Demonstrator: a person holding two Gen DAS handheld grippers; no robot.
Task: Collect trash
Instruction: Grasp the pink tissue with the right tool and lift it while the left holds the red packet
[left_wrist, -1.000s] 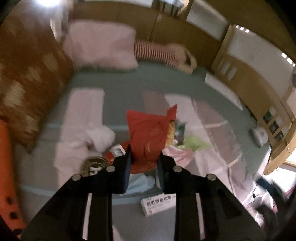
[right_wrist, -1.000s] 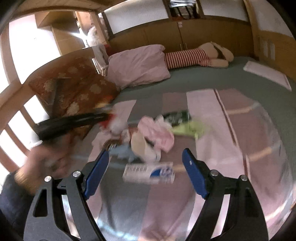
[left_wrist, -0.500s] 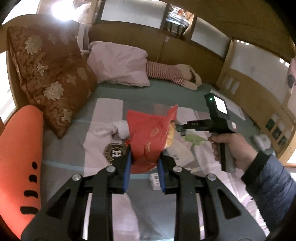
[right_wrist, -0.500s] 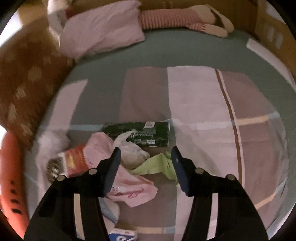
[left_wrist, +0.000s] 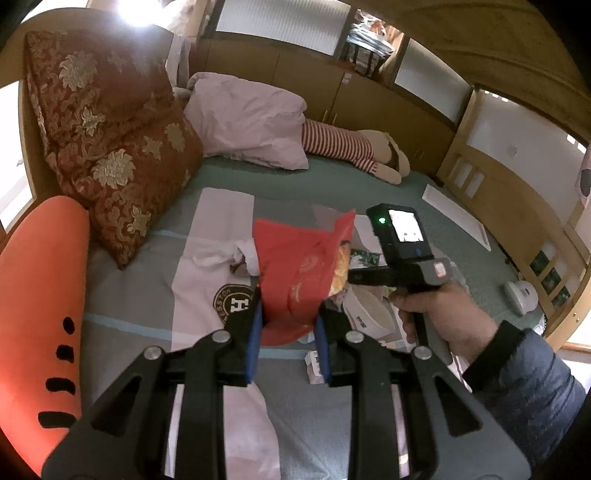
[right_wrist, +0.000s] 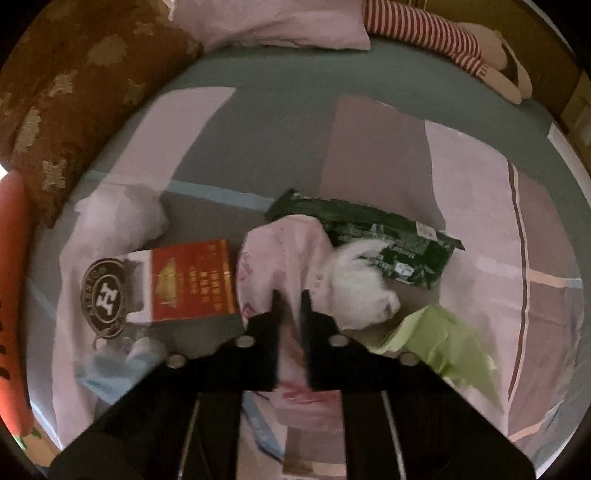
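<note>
My left gripper (left_wrist: 287, 328) is shut on a red bag (left_wrist: 299, 269) and holds it above the bed. My right gripper (right_wrist: 290, 299) has its fingers closed to a narrow gap on a pink wrapper (right_wrist: 280, 258) in the trash pile; its body shows in the left wrist view (left_wrist: 399, 254). Around it lie a red carton (right_wrist: 190, 280), a dark green packet (right_wrist: 373, 240), a white tissue wad (right_wrist: 358, 284), a light green paper (right_wrist: 439, 339) and a pale blue piece (right_wrist: 107, 373).
The bedsheet (right_wrist: 266, 122) is grey-green with pink patches. A brown floral cushion (left_wrist: 107, 136), an orange carrot pillow (left_wrist: 37, 302), a pink pillow (left_wrist: 251, 114) and a striped plush toy (left_wrist: 351, 147) lie around. A small white box (left_wrist: 314, 365) lies near the front. Wooden rails (left_wrist: 517, 206) stand right.
My right gripper has dropped onto the trash pile and closed from wide open onto the pink wrapper. My left gripper has kept hold of the red bag, raised above the bed.
</note>
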